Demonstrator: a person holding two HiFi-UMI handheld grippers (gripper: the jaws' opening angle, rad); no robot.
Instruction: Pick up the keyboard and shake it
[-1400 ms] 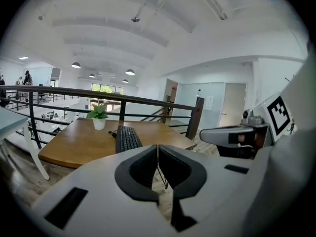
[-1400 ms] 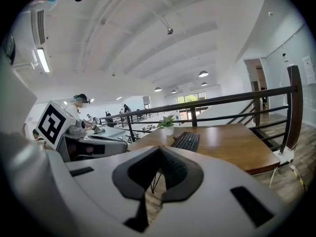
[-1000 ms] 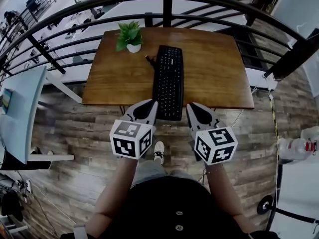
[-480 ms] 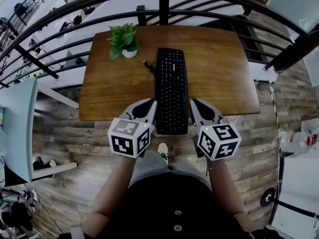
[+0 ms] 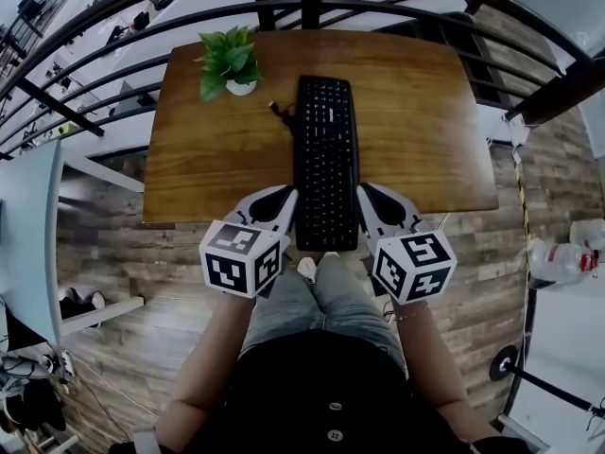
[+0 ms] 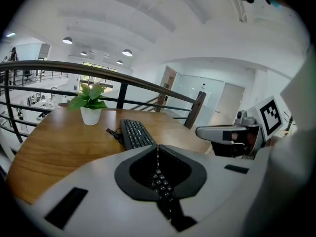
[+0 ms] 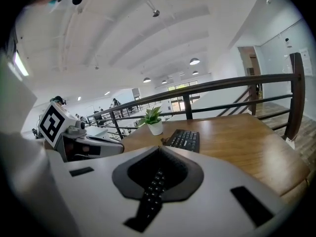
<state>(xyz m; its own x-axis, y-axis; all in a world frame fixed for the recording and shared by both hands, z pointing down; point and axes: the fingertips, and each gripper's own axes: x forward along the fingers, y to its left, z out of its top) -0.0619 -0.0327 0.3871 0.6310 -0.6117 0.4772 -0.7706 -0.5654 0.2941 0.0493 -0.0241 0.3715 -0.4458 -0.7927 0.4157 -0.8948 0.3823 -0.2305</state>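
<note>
Your left gripper [image 5: 286, 200] and right gripper [image 5: 365, 197] sit at lower centre of the head view, flanking the near end of the black keyboard [image 5: 326, 159]. Both have their jaws pressed together with nothing between them. The keyboard lies lengthwise down the middle of the wooden table [image 5: 425, 112], with a potted plant [image 5: 228, 62] at upper left. In each gripper view the gripper's own body hides the keyboard's near end, so you can't judge contact.
</note>
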